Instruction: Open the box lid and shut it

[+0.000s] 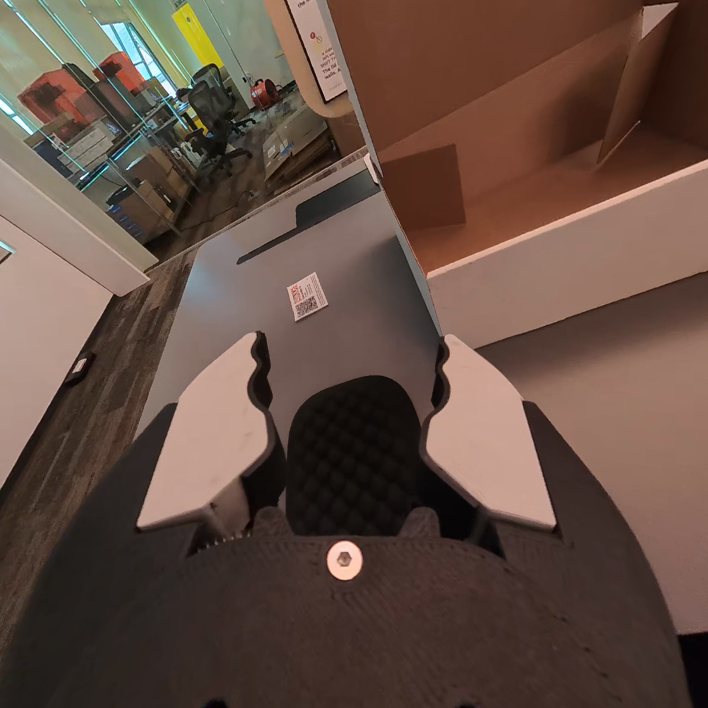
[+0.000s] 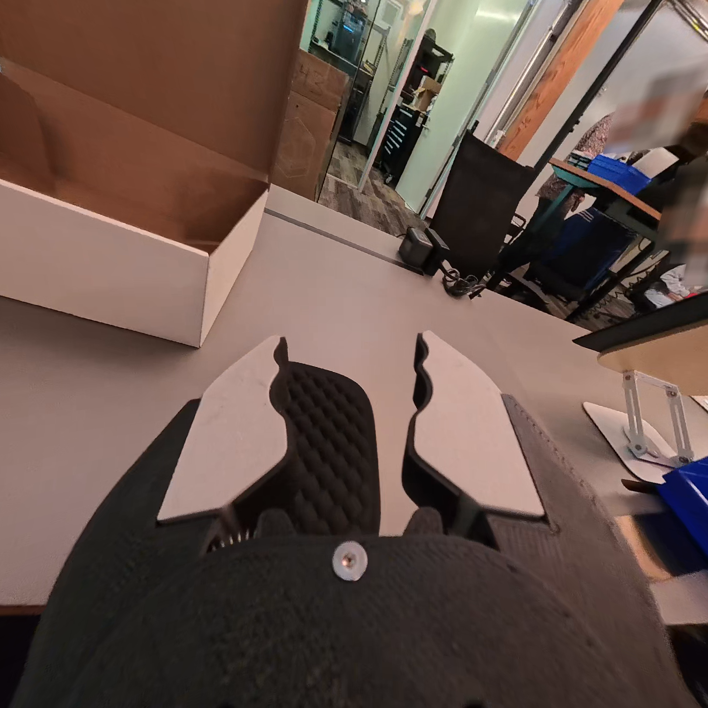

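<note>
The one box (image 1: 555, 291), white outside and brown inside, sat on the grey table (image 1: 344, 268) at two o'clock from the left gripper (image 1: 354, 344), its lid (image 1: 479, 69) standing raised. Shutting it probably wanted a steady push at the lid's top edge. Both grippers, right gripper (image 2: 350, 344) included, gaped wide, empty.
</note>
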`<state>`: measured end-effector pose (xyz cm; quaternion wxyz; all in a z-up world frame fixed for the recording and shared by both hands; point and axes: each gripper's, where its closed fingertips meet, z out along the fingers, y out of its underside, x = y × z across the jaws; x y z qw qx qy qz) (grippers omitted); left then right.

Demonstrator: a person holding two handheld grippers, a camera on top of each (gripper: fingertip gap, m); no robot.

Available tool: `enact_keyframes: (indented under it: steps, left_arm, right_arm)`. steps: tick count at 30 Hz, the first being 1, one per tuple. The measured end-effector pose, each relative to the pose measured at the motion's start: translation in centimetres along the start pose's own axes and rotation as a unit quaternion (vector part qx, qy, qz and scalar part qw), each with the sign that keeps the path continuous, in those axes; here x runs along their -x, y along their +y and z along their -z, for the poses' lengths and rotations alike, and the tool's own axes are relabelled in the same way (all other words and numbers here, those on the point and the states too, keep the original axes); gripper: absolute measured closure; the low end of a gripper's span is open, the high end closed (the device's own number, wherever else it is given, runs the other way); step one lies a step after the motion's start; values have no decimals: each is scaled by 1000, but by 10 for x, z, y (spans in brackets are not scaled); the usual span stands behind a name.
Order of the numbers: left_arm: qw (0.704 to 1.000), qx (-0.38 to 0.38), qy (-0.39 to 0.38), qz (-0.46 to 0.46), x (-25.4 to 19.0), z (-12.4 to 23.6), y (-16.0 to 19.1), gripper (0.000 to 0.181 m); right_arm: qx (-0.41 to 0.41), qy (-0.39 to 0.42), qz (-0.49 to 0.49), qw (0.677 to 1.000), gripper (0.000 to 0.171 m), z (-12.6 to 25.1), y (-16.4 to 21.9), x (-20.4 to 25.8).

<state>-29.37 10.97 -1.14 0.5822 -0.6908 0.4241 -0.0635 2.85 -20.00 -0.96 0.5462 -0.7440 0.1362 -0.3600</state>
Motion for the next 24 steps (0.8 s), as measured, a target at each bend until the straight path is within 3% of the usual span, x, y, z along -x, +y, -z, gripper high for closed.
enact_keyframes:
  steps: [8, 14, 24]
  left_arm:
    - [1000, -7, 5, 15, 3, -2, 1, 97]
    - [989, -44, 102, 97, -19, 11, -4, 94]
    - [990, -27, 114, 74, -32, 2, 2, 94]
  right_arm:
    - [18, 4, -12, 1000, 108, -10, 10, 6]
    - [53, 23, -32, 998, 108, -13, 13, 2]
    - [102, 23, -42, 994, 108, -20, 36, 3]
